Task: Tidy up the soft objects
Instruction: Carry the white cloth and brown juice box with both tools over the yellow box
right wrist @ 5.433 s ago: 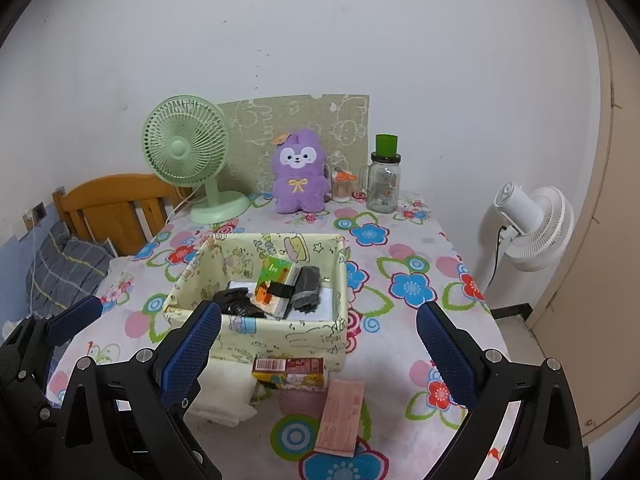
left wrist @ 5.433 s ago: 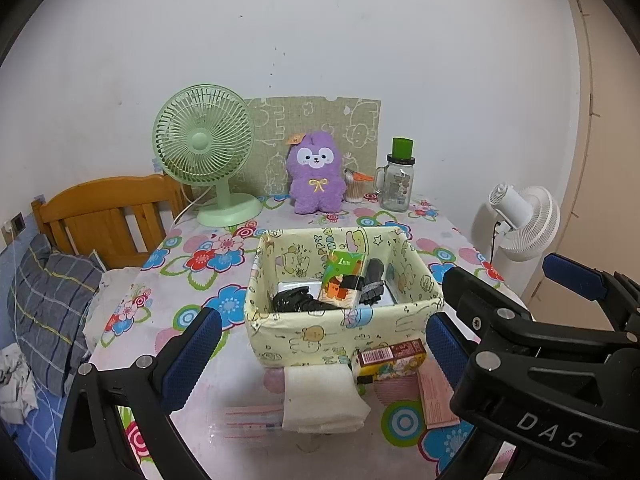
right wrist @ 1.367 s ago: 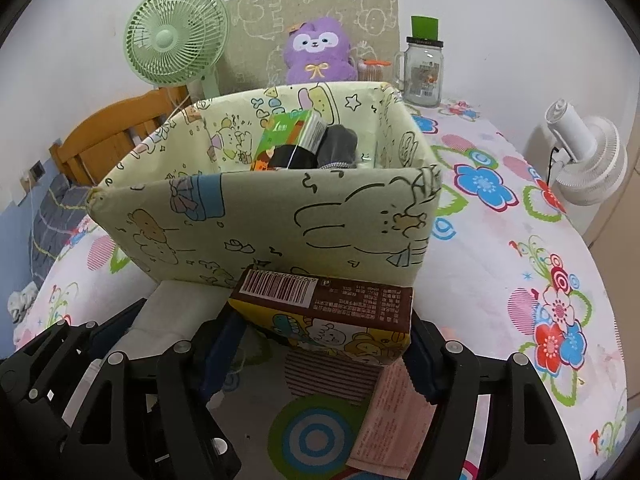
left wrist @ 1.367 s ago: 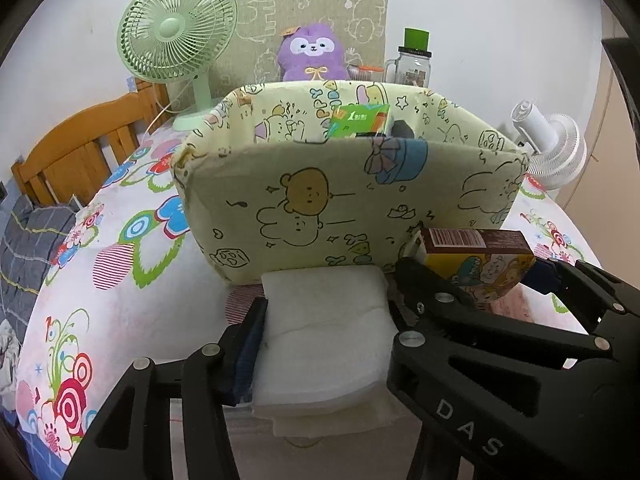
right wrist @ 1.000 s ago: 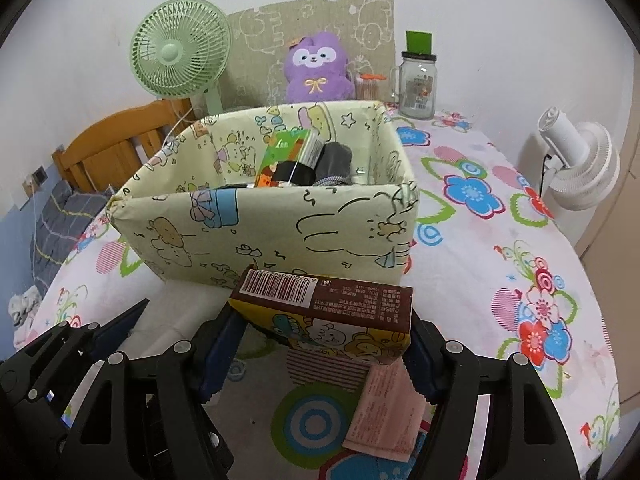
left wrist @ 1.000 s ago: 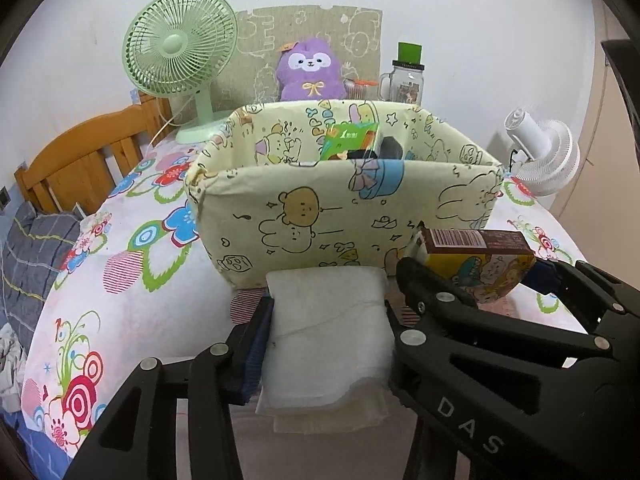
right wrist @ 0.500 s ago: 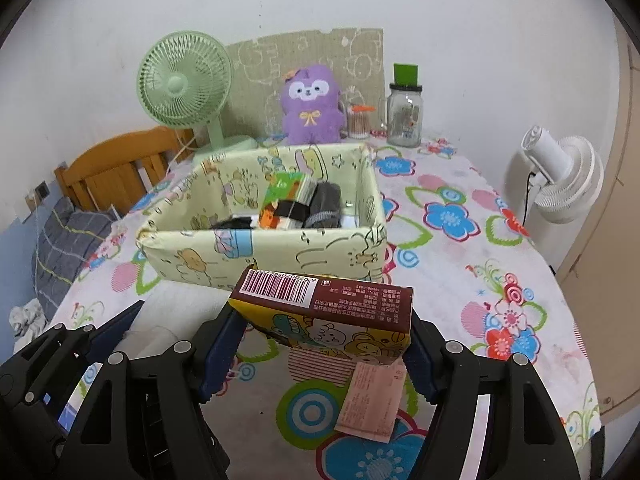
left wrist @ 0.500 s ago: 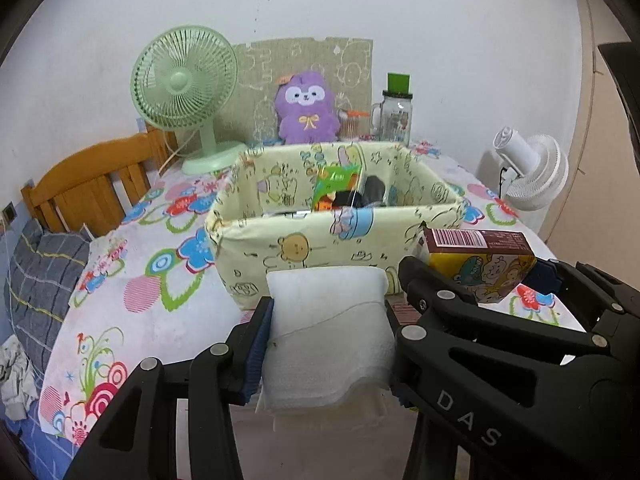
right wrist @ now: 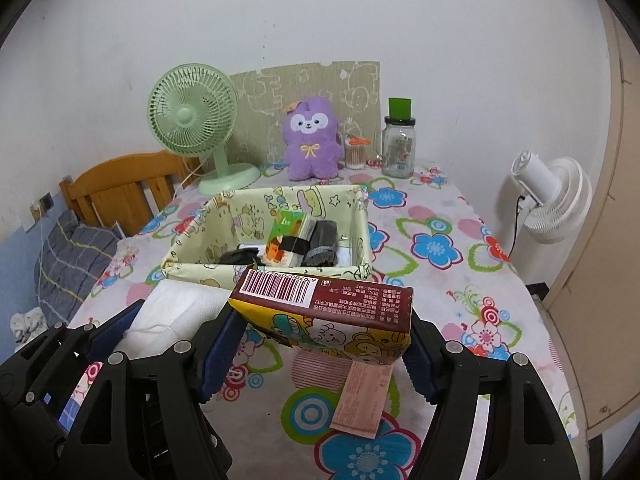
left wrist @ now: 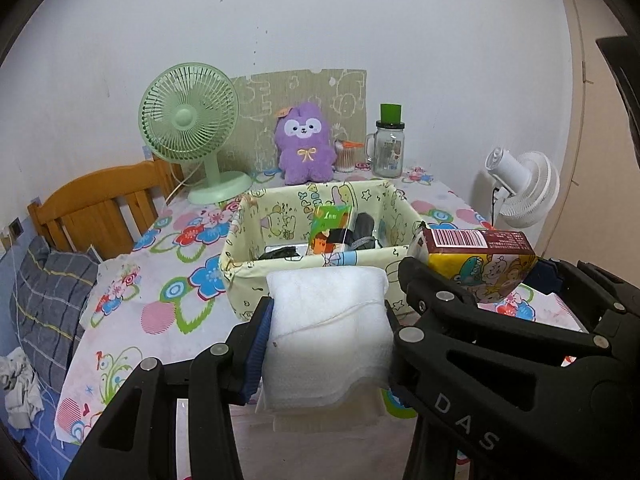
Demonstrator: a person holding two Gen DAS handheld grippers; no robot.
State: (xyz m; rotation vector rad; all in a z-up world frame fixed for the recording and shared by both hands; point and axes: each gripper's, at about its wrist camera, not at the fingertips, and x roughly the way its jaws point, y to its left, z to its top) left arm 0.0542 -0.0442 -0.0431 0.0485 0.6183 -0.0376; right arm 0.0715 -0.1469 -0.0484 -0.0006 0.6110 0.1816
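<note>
Tissue pack (left wrist: 328,332) clamped in left gripper (left wrist: 326,336), box (right wrist: 324,316) clamped in right gripper (right wrist: 320,340) — both lifted, basket (right wrist: 192,270) at twelve o'clock waits.

Floral table (right wrist: 460,280), fabric bin (right wrist: 192,270), green fan (right wrist: 192,120)

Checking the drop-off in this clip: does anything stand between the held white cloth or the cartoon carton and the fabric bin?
Nothing visible does. The left gripper holds the white cloth and the right gripper holds the cartoon carton, both raised just short of the fabric bin's near wall. The bin is open-topped, though packets already fill its middle.
</note>
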